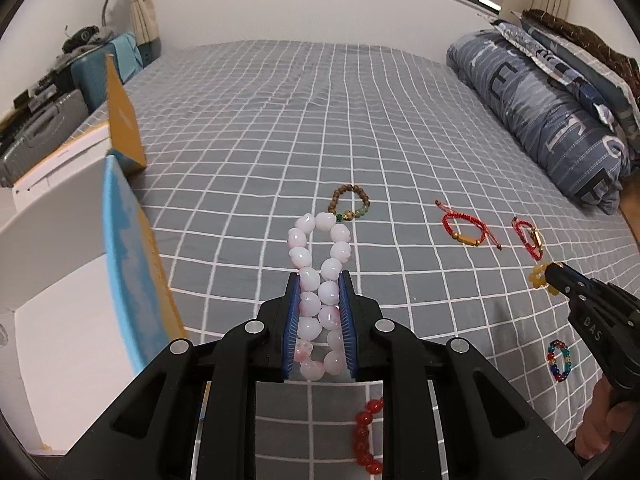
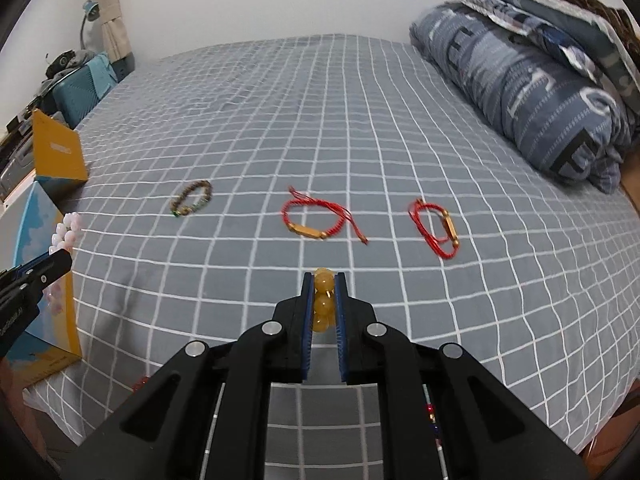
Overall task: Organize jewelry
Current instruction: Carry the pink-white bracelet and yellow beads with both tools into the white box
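My left gripper point(image 1: 319, 280) is shut on a pink-white bead bracelet point(image 1: 320, 280), held above the bed; it also shows at the left of the right wrist view point(image 2: 66, 232). My right gripper point(image 2: 323, 280) is shut on a yellow amber bead bracelet point(image 2: 322, 300), also seen at the right of the left wrist view point(image 1: 539, 277). On the grey checked bed sheet point(image 2: 320, 120) lie a brown wooden bead bracelet point(image 2: 191, 198), two red cord bracelets point(image 2: 316, 220) point(image 2: 436, 228), a red bead bracelet point(image 1: 366, 436) and a multicolour bead ring point(image 1: 559, 360).
An open box with white inside and blue-yellow flaps point(image 1: 120, 264) stands at the bed's left edge; it also shows in the right wrist view point(image 2: 44, 264). A folded blue duvet and pillows point(image 2: 532, 92) lie at the right. Cluttered luggage point(image 1: 88, 76) sits beyond the bed, far left.
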### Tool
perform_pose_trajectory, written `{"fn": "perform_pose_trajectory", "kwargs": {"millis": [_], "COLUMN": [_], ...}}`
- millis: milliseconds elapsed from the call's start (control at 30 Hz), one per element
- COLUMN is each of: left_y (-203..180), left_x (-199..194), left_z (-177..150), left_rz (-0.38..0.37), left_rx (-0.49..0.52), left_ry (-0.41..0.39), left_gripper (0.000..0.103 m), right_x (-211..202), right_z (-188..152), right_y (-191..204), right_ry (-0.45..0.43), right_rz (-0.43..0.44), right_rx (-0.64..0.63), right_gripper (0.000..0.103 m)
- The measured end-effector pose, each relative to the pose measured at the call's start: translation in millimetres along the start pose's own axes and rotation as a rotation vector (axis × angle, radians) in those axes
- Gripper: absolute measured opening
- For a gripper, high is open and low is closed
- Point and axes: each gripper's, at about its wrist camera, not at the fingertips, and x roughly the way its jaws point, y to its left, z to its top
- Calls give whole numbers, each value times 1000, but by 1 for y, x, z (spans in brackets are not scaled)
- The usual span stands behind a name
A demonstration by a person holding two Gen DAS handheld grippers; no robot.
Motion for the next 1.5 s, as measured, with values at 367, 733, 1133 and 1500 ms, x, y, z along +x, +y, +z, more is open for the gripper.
{"fn": "perform_pose_trajectory", "kwargs": {"millis": [367, 733, 1133, 1500], "left_y": [42, 110, 199, 265], "left_x": [-47, -79, -115, -122], "left_z": [-1, -13, -40, -71], "left_rz": [44, 94, 226, 315], "left_rx": [-55, -133, -256, -370], "left_ry": [-58, -100, -96, -39], "left_gripper": [19, 19, 19, 19], "right_x": [-18, -37, -65, -71], "right_z": [21, 33, 24, -6], "right_y": [56, 141, 257, 351], "right_ry": [-49, -98, -132, -105], "right_rz": [51, 163, 324, 428], "right_rx": [-63, -129, -259, -423], "right_gripper": [9, 9, 9, 9]}}
